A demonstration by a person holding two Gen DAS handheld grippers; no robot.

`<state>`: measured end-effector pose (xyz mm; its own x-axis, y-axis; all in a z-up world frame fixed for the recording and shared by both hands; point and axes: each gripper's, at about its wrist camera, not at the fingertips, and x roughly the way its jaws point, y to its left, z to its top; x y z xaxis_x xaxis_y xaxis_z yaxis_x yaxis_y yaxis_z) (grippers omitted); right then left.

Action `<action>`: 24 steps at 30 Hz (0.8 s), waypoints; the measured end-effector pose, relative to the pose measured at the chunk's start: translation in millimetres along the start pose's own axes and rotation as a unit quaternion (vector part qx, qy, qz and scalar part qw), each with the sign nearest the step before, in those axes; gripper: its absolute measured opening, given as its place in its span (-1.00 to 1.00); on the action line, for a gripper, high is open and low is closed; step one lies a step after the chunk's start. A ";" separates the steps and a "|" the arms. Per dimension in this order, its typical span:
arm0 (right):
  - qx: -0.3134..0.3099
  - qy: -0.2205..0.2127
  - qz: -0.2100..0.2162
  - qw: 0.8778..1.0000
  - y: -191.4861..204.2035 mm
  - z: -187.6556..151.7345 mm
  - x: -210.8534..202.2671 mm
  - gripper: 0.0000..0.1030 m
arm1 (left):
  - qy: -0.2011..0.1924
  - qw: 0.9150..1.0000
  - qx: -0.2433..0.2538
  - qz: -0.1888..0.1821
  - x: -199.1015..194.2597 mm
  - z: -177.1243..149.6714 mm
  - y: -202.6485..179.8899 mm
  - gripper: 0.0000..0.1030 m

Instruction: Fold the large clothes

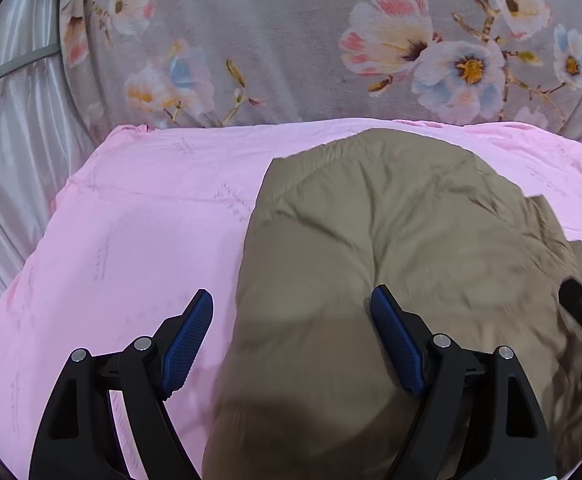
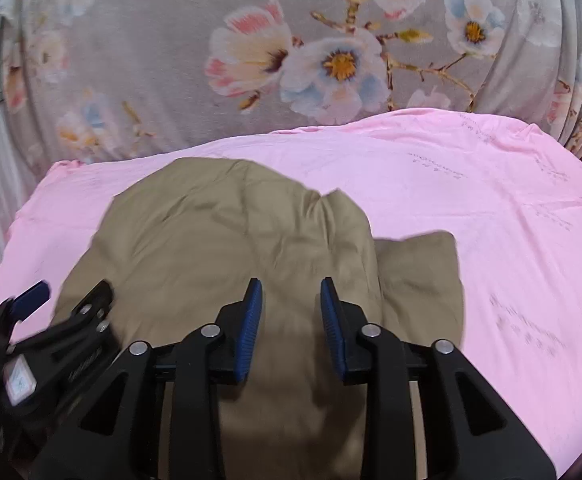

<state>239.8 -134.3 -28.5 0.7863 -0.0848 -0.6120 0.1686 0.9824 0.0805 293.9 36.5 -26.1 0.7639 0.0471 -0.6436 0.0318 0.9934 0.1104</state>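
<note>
both tools gaping, empty, over crumpled khaki cotton garment on pink bedsheet; mid-fold, next: grab edge.

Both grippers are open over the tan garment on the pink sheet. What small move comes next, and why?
Probably lower the right gripper and close on the loose flap at the right edge of the rumpled tan cloth garment. That flap sticks out past the folded bulk onto the pink bed sheet, and both the right and left gripper hold nothing.
</note>
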 end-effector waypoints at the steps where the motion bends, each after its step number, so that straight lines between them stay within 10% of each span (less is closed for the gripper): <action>1: -0.005 0.007 -0.002 1.000 0.2 -8.7 -5.9 -0.35 | 0.002 1.000 -0.001 -0.002 -7.7 -5.2 0.5 0.53; 18: -0.027 0.086 -0.023 0.996 -3.5 -92.4 -65.4 -0.33 | 0.051 0.998 0.024 0.010 -78.4 -87.0 -4.2 0.53; 24: -0.033 0.084 -0.014 0.996 -0.8 -122.9 -102.4 0.06 | 0.069 0.997 0.024 0.003 -97.9 -125.4 -7.4 0.53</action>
<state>86.2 -105.9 -62.6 0.6706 -0.0898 -0.7363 0.1455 0.9893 0.0119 138.0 37.6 -58.9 0.6679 0.0709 -0.7409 0.0601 0.9871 0.1486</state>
